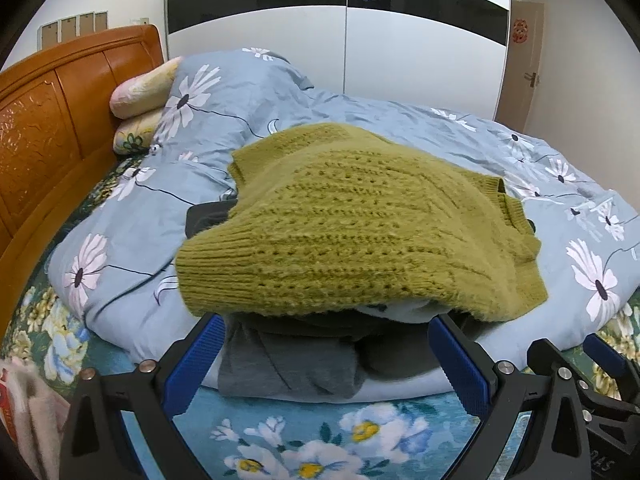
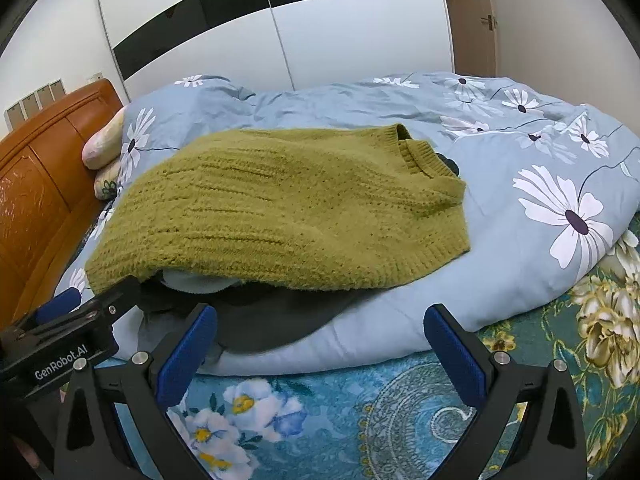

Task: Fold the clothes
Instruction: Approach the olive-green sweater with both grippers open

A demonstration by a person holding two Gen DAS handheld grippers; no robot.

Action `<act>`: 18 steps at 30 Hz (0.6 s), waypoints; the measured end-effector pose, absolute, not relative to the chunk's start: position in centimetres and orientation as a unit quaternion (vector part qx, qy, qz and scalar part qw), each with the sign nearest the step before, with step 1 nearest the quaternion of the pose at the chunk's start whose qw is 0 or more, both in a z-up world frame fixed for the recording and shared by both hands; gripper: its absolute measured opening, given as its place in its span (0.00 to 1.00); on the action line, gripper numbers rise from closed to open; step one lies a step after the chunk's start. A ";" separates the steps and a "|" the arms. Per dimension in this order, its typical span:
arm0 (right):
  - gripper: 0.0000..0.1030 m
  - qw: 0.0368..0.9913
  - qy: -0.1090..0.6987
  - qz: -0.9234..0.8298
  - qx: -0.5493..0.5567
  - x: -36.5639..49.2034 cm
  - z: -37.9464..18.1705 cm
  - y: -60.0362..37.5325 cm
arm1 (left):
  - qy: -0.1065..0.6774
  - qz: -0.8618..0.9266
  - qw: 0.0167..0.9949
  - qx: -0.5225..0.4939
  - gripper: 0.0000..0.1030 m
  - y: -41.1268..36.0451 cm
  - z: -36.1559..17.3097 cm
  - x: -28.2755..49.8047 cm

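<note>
An olive-green knit sweater [image 1: 352, 224] lies folded on top of a pile of clothes on the bed; it also shows in the right wrist view [image 2: 288, 208]. Under it lie a grey garment [image 1: 288, 360] and a white one [image 2: 192, 280]. My left gripper [image 1: 326, 344] is open and empty, its blue fingers just in front of the pile's near edge. My right gripper [image 2: 320, 332] is open and empty, close in front of the pile, to the right of the left gripper [image 2: 68, 312].
The pile rests on a light-blue daisy-print duvet [image 1: 240, 92] over a floral bedsheet [image 2: 360, 412]. An orange wooden headboard [image 1: 52, 120] and pillows [image 1: 140, 88] stand at left. A white-and-black wardrobe [image 1: 344, 28] and a door [image 2: 476, 20] are behind.
</note>
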State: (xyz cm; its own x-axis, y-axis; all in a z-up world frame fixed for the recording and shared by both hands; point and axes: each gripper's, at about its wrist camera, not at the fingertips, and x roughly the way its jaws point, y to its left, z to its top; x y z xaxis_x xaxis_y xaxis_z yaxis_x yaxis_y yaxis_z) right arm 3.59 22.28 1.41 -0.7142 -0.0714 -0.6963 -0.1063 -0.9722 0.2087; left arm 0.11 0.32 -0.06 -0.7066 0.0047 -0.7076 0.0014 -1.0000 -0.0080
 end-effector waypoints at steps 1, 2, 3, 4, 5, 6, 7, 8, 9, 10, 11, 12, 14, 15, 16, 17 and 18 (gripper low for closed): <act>1.00 0.011 0.116 0.918 -0.379 3.6 1.4 22.4 | -0.005 0.924 0.001 -0.382 1.00 0.4 -0.1 0.1; 1.00 0.012 0.114 0.918 -0.380 3.5 1.4 22.5 | -0.005 0.925 0.001 -0.380 1.00 0.5 -0.1 0.2; 1.00 0.014 0.112 0.918 -0.380 3.5 1.4 22.5 | -0.006 0.925 0.001 -0.379 1.00 0.6 -0.1 0.2; 1.00 0.015 0.110 0.918 -0.381 3.5 1.4 22.6 | -0.006 0.926 0.001 -0.378 1.00 0.7 -0.1 0.2; 1.00 0.016 0.108 0.918 -0.382 3.5 1.3 22.7 | -0.007 0.926 0.001 -0.377 1.00 0.8 -0.1 0.3; 1.00 0.018 0.106 0.918 -0.383 3.5 1.3 22.8 | -0.007 0.927 0.001 -0.375 1.00 0.9 -0.2 0.3; 1.00 0.019 0.104 0.917 -0.384 3.4 1.3 22.9 | -0.008 0.927 0.001 -0.374 1.00 1.1 -0.2 0.3; 1.00 0.020 0.102 0.917 -0.384 3.4 1.3 23.0 | -0.008 0.928 0.001 -0.373 1.00 1.2 -0.2 0.4; 1.00 0.022 0.101 0.917 -0.385 3.4 1.3 23.1 | -0.009 0.928 0.001 -0.372 1.00 1.2 -0.2 0.4; 1.00 0.023 0.100 0.918 -0.384 3.5 1.3 23.2 | -0.011 0.928 0.005 -0.373 1.00 1.0 -0.4 0.4; 1.00 0.024 0.100 0.918 -0.383 3.5 1.4 23.4 | -0.015 0.927 0.006 -0.376 1.00 1.2 -0.5 0.3; 1.00 0.026 0.100 0.918 -0.382 3.5 1.4 23.5 | -0.018 0.926 0.006 -0.376 1.00 1.3 -0.6 0.4; 1.00 0.030 0.102 0.918 -0.381 3.4 1.2 23.9 | -0.026 0.925 0.007 -0.378 1.00 1.5 -0.8 0.4; 1.00 0.030 0.102 0.918 -0.382 3.3 1.2 24.1 | -0.030 0.924 0.007 -0.380 1.00 1.6 -0.9 0.4; 1.00 0.030 0.102 0.918 -0.383 3.3 1.1 24.2 | -0.032 0.924 0.006 -0.381 1.00 1.6 -0.9 0.4; 1.00 0.029 0.102 0.917 -0.384 3.2 1.1 24.3 | -0.034 0.924 0.005 -0.382 1.00 1.7 -0.9 0.4; 1.00 0.030 0.100 0.917 -0.384 3.3 1.1 24.4 | -0.036 0.923 0.005 -0.382 1.00 1.7 -1.0 0.3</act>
State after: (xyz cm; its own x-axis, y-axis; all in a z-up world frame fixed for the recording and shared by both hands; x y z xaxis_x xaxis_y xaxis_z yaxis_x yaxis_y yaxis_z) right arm 3.26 24.42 1.08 -0.7033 -0.0224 -0.7105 -0.1310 -0.9783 0.1605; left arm 0.34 1.69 -0.99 -0.7077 0.0364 -0.7056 0.0183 -0.9974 -0.0698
